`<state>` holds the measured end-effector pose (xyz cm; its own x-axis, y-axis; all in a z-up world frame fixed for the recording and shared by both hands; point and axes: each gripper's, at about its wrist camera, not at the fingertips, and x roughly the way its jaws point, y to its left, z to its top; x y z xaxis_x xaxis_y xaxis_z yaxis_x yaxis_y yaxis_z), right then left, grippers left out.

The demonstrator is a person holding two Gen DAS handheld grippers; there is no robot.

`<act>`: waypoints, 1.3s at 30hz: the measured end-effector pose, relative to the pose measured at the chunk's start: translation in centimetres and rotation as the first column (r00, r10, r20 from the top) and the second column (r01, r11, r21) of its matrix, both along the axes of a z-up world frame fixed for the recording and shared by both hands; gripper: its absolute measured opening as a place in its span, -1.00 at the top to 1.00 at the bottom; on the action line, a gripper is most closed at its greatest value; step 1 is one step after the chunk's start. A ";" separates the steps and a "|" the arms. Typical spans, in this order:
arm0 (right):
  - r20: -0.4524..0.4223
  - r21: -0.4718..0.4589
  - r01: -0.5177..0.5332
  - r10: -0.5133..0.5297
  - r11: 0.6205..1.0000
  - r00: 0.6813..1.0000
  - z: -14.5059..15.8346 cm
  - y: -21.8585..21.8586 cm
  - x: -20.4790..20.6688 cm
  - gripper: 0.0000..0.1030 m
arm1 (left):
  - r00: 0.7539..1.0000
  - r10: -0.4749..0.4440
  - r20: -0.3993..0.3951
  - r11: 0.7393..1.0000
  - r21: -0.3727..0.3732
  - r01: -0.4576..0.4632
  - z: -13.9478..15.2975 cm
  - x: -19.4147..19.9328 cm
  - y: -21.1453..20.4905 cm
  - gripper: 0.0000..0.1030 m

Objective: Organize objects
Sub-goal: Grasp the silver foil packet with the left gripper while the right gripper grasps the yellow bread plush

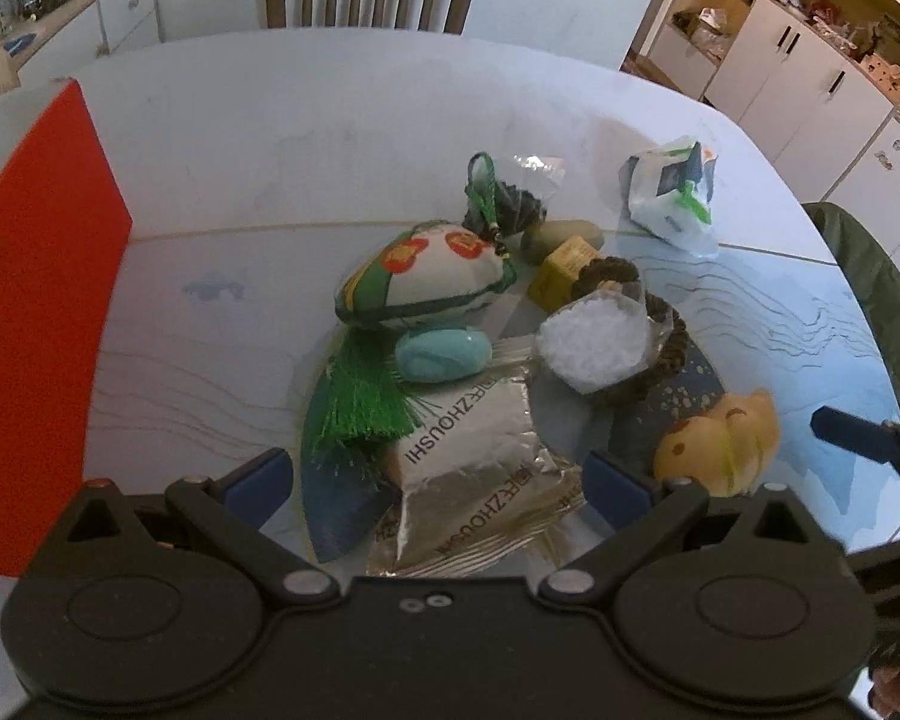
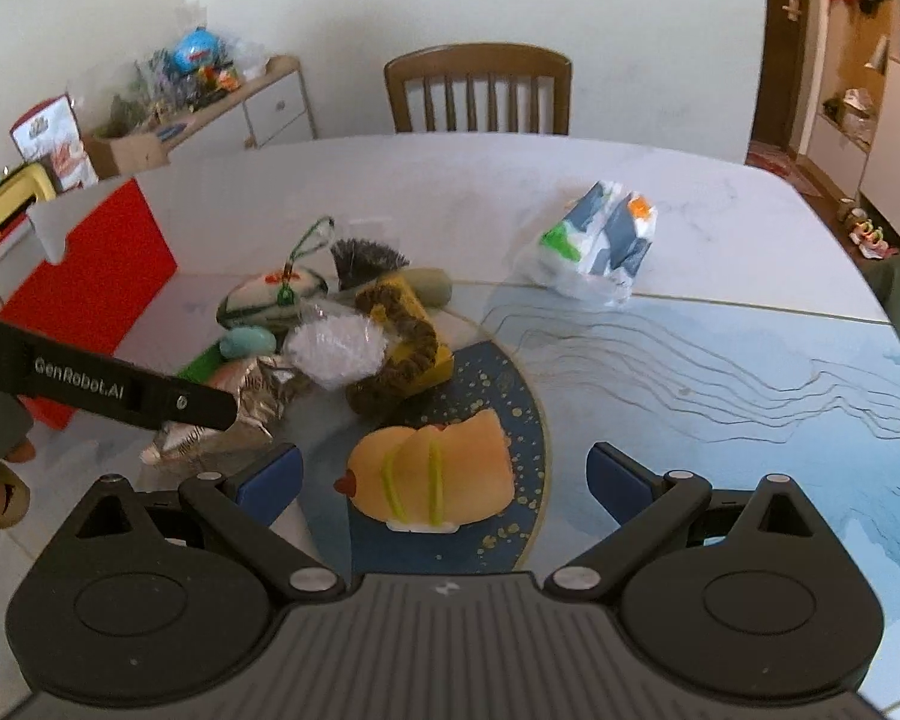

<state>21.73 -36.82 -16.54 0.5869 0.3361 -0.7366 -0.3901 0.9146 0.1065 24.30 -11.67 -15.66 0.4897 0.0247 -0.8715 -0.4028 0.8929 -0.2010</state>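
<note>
Little of the organizing looks done. The loose things lie heaped together mid-desk [image 1: 222, 138]: an embroidered sachet [image 1: 426, 276] with a green tassel [image 1: 363, 408], a teal soap-like lump [image 1: 444, 354], a clear bag of white granules [image 1: 594, 345], a yellow block [image 1: 561, 273] with a brown woven ring [image 2: 402, 354] draped over it, and a grey-green oval [image 1: 561, 237] behind. A red box [image 1: 36, 324] stands open at the far left of the desk, and I judge it the likely destination; nothing shows inside it from these views. A crumpled white plastic bag [image 2: 594, 246] sits apart at the far right.

The left gripper [image 1: 438, 480] hangs low over the near edge of the heap, its jaws spread wide on either side of a silver foil packet [image 1: 480, 468], not clamped on it. The right gripper [image 2: 444, 480] is likewise spread apart, straddling a yellow duck toy [image 2: 432, 468] that lies on a dark blue round patch of the desk, without visible contact. Both tools tilt downward toward the desk. A grasp of packet and duck seems the step in hand; everything else is left to sort.
</note>
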 end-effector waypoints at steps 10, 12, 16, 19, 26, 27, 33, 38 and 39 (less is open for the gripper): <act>-0.029 -0.062 -0.082 0.080 0.995 0.996 -2.4 1.6 0.8 -0.97 | 1.000 0.016 -0.018 1.000 -0.017 -0.016 -0.8 1.2 0.0 -0.98; -0.030 -0.069 -0.084 0.082 0.994 0.996 -2.7 1.8 1.0 -0.97 | 1.000 0.017 -0.016 1.000 -0.021 -0.017 -0.9 1.3 0.0 -0.96; -0.034 -0.071 -0.095 0.093 0.993 0.995 -3.3 2.3 1.5 -0.97 | 1.000 0.024 -0.017 0.998 -0.054 -0.024 -1.2 1.6 0.2 -0.77; -0.024 -0.080 -0.106 0.105 0.991 0.994 -3.4 2.6 1.6 -0.97 | 1.000 0.026 -0.009 0.996 -0.086 -0.027 -1.2 1.5 0.3 -0.57; -0.012 -0.089 -0.111 0.110 0.990 0.994 -3.4 3.0 1.6 -0.90 | 1.000 0.029 -0.006 0.996 -0.085 -0.029 -1.0 1.5 0.3 -0.26; -0.016 -0.091 -0.110 0.109 0.990 0.994 -3.5 3.0 1.7 -0.85 | 1.000 0.029 -0.006 0.995 -0.090 -0.029 -1.0 1.5 0.3 -0.24; -0.021 -0.105 -0.084 0.083 0.991 0.996 -3.5 2.7 1.8 -0.55 | 1.000 0.026 0.008 0.994 -0.102 -0.025 -0.8 0.8 0.5 -0.05; -0.032 -0.090 -0.073 0.071 0.993 0.997 -3.2 2.4 1.3 -0.51 | 1.000 0.015 0.015 0.995 -0.099 -0.013 -0.5 -0.1 0.3 0.03; -0.032 -0.087 -0.071 0.069 0.994 0.997 -3.2 2.3 1.1 -0.50 | 1.000 0.016 0.017 0.995 -0.104 -0.014 -0.4 -0.3 0.4 0.04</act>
<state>22.83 -34.51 -19.70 0.5422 0.3087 -0.7815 -0.4513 0.8915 0.0390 23.97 -11.29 -16.09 0.5054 -0.0578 -0.8609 -0.4114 0.8609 -0.2993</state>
